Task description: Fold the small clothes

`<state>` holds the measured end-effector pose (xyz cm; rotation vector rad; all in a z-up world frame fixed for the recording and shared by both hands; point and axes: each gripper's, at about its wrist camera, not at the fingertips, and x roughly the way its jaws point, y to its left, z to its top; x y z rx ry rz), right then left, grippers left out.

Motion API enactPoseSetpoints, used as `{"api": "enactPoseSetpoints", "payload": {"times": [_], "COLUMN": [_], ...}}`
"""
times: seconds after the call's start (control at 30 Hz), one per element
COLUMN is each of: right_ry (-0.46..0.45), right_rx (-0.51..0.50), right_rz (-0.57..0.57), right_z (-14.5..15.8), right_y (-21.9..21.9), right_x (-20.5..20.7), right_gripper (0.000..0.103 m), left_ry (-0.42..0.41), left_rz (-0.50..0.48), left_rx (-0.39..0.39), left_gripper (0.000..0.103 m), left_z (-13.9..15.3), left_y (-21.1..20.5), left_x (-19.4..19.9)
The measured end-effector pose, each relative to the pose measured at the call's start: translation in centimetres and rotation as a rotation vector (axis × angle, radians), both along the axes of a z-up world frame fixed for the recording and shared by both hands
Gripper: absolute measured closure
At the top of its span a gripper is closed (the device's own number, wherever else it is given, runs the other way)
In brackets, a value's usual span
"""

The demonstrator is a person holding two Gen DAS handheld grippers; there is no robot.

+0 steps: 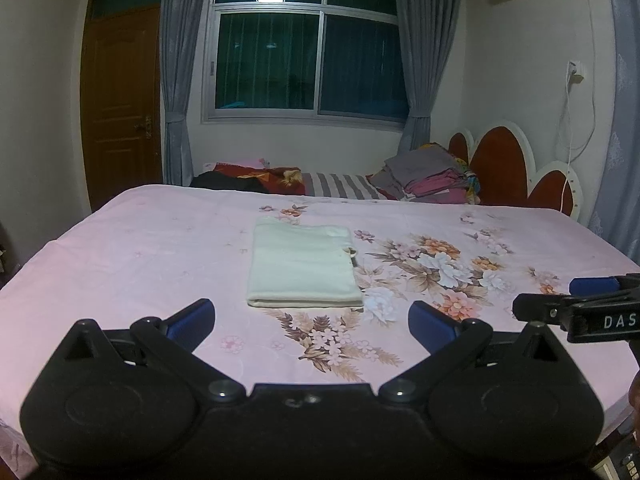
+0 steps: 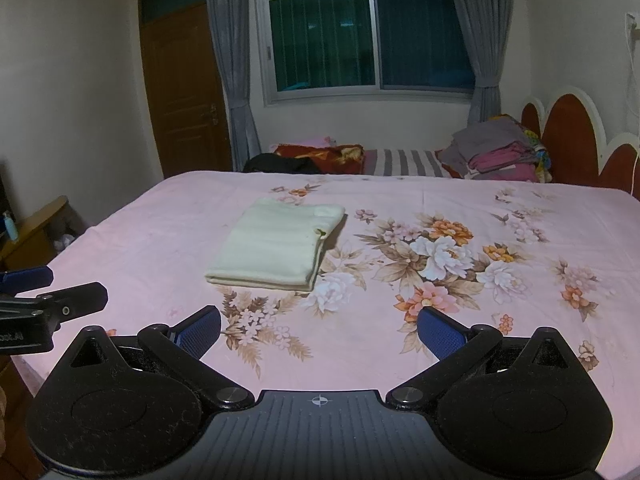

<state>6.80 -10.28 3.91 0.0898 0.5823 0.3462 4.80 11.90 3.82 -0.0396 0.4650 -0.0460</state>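
A cream knit garment (image 1: 302, 266), folded into a soft ribbed rectangle, lies flat mid-bed on the smooth pink floral sheet (image 1: 140, 256). Left gripper (image 1: 312, 320) and right gripper (image 2: 319, 326) hover at the near edge, blue textured pads spread wide, both released and empty.

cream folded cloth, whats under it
The cream folded cloth lies flat on the pink floral sheet. The print directly beneath it is covered, so nothing else can be confirmed there.
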Motion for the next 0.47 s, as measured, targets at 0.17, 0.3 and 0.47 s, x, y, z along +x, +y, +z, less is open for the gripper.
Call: {"api": "enactPoseSetpoints", "payload": {"times": [0.17,0.3,0.47], "right_ry": [-0.002,-0.001,-0.002], "right_rx": [-0.001,-0.001,-0.001], "right_rz": [0.002,0.001,0.002], "right_z": [-0.01,-0.01,-0.09], "right_y": [-0.06,-0.09,-0.07], "right_x": [0.07,0.09,0.04], "right_gripper": [0.000,0.000,0.000], "left_ry": [0.001,-0.013,-0.027], "left_rz": [0.002,-0.008,0.010], "left_rx": [0.009,0.003,0.023], "left_gripper": [0.000,0.001,0.000], "left_z": [-0.11,-0.04,0.06], "left_y": [0.12,0.37,0.50], "left_x": [0.13,0.18,0.26]}}
